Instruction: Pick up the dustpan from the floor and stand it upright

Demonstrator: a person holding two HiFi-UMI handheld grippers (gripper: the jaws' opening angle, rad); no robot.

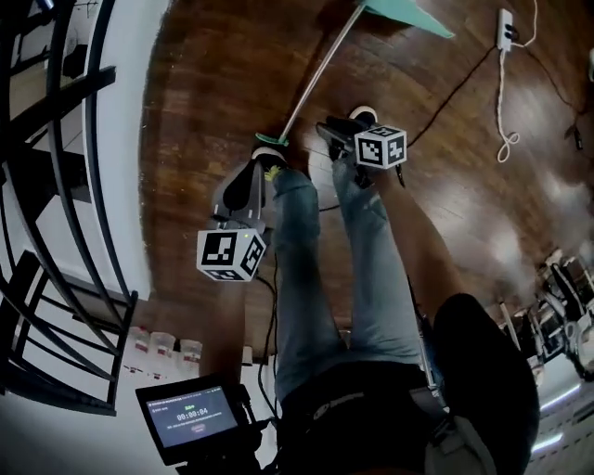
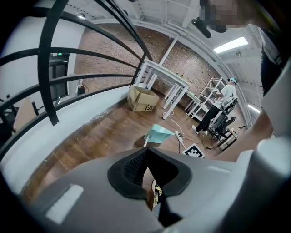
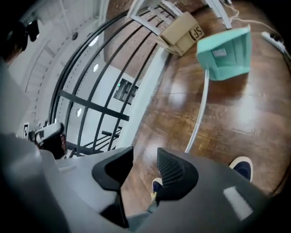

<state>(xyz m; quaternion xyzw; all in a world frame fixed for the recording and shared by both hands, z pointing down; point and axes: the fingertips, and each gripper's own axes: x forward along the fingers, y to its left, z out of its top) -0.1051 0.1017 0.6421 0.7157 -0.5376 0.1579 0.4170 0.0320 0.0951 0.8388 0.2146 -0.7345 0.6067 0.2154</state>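
Observation:
A teal dustpan lies on the dark wood floor ahead of the person's feet. Its long pale handle runs back to a green end by the left shoe. The left gripper view shows the pan further off; the right gripper view shows the pan and handle. My left gripper hangs over the left leg, its jaws meeting at the tips with nothing in them. My right gripper is low by the right shoe, open and empty, beside the handle's near end.
A black railing and white ledge border the left. A power strip with its white cable lies to the right of the pan. A cardboard box, a white table and a person by shelves stand beyond.

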